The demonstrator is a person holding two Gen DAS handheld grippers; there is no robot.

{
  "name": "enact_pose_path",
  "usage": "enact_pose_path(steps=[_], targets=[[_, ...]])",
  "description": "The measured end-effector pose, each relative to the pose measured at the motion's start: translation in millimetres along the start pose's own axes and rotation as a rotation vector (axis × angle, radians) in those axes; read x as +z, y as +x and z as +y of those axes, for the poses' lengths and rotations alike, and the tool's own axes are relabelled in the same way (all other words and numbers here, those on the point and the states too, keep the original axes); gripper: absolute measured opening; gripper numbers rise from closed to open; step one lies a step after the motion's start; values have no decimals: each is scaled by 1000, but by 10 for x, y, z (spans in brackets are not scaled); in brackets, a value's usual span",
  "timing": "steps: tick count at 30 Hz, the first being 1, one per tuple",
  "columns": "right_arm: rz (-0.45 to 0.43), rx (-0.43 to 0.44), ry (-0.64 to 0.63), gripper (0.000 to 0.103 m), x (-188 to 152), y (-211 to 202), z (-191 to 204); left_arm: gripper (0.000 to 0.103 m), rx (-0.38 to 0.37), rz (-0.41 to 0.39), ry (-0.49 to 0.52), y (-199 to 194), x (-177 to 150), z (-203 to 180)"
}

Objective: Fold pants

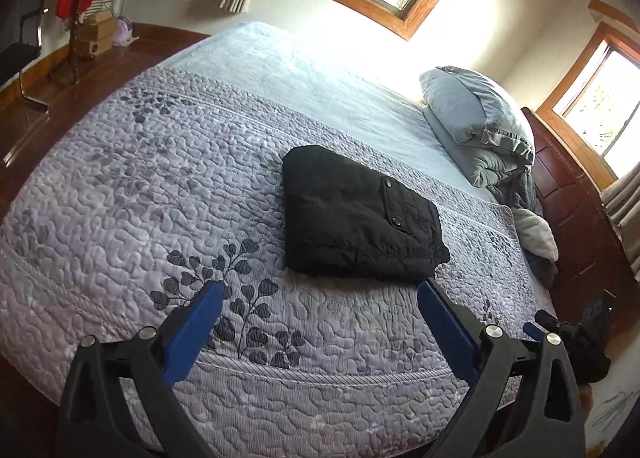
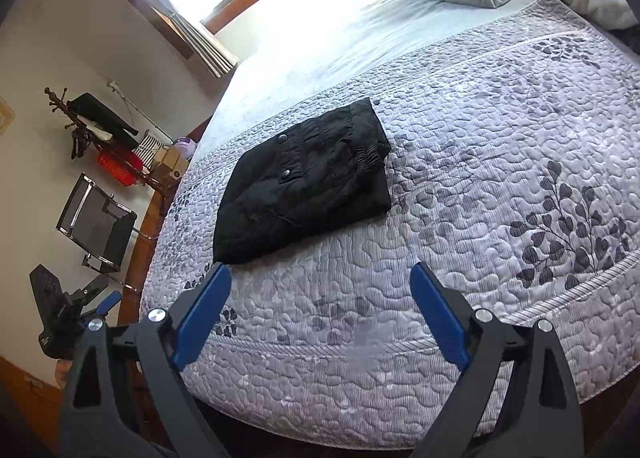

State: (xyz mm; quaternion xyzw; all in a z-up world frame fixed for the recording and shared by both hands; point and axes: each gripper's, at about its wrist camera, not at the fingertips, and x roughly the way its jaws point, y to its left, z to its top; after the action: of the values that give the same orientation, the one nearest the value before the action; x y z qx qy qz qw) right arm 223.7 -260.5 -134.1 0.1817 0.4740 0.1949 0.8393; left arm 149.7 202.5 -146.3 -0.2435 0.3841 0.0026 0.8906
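Note:
The black pants (image 1: pixel 356 218) lie folded into a compact rectangle on the lilac quilted bedspread (image 1: pixel 140 198), with two snap buttons on a pocket flap facing up. They also show in the right wrist view (image 2: pixel 304 182). My left gripper (image 1: pixel 320 292) is open and empty, held back just short of the near edge of the pants. My right gripper (image 2: pixel 320 274) is open and empty, also back from the near edge of the pants. Each gripper shows at the edge of the other's view, the right gripper (image 1: pixel 576 334) and the left gripper (image 2: pixel 76 314).
Blue-grey pillows and bunched bedding (image 1: pixel 484 118) lie at the head of the bed by a dark wooden headboard (image 1: pixel 572 198). A black chair (image 2: pixel 96 222), a coat stand with clothes (image 2: pixel 100 126) and boxes (image 2: pixel 172 162) stand on the floor beyond the bed.

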Motion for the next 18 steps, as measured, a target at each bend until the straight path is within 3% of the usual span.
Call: enact_pose_path(steps=[7, 18], targets=[[-81, -57, -73, 92, -276, -635, 386, 99, 59, -85, 96, -674, -267, -369], [-228, -177, -309, 97, -849, -1526, 1254, 99, 115, -135, 196, -1406, -821, -827]])
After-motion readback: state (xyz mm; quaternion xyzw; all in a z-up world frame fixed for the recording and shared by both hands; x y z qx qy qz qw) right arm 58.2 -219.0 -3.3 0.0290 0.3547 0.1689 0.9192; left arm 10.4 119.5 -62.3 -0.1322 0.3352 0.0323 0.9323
